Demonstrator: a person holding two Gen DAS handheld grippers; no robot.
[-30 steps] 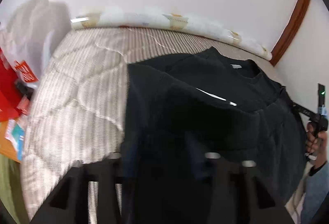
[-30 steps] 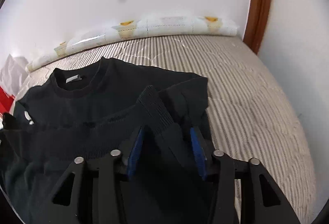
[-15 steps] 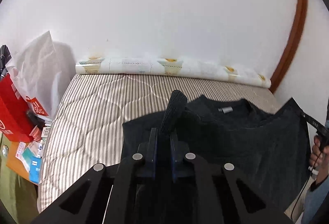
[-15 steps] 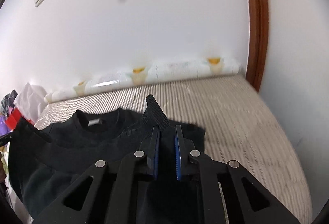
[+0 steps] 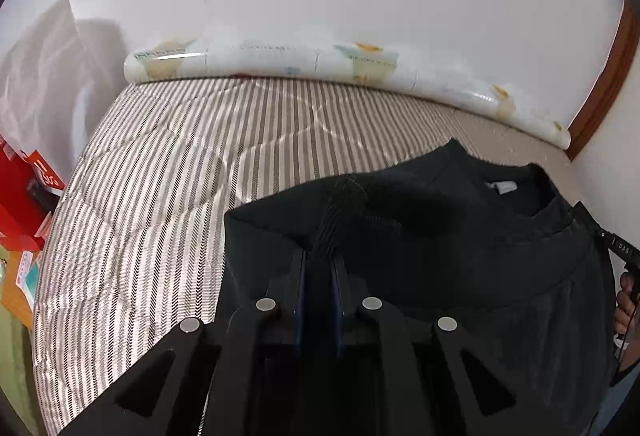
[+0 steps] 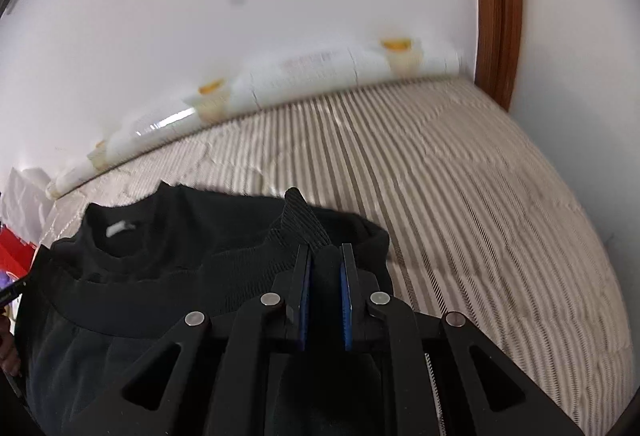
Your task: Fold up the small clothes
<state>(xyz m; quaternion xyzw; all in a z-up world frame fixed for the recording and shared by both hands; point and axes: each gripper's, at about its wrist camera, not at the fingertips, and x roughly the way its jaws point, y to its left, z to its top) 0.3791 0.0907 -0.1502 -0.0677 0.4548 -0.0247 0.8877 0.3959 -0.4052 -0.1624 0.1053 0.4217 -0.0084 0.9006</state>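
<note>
I run both tools remotely. Left tool (image 5: 318, 276): pads pinched on a ribbed fold of the black sweater (image 5: 420, 248), having just been closing on it. Right tool (image 6: 325, 268): same, its blue pads (image 6: 305, 300) clamped on ribbed hem fabric, also just closed in.

Sweater lies on the striped mattress (image 5: 180, 163), collar w/ grey label (image 5: 505, 187) at approx. 1 o'clock of the left tool; in the right view the label (image 6: 119, 228) sits at approx. 10 o'clock.

Left view only: red bag (image 5: 28, 195) and white bag (image 5: 40, 67) at 9 to 10 o'clock, printed roll (image 5: 320, 63) sharp along the wall at 12, a person's hand (image 5: 626, 300) at 3 o'clock on the frame edge.

Right view only: bare mattress (image 6: 500, 215) stretching from 1 to 4 o'clock, wood trim (image 6: 498, 7) at 1 o'clock. Background blurred there.
</note>
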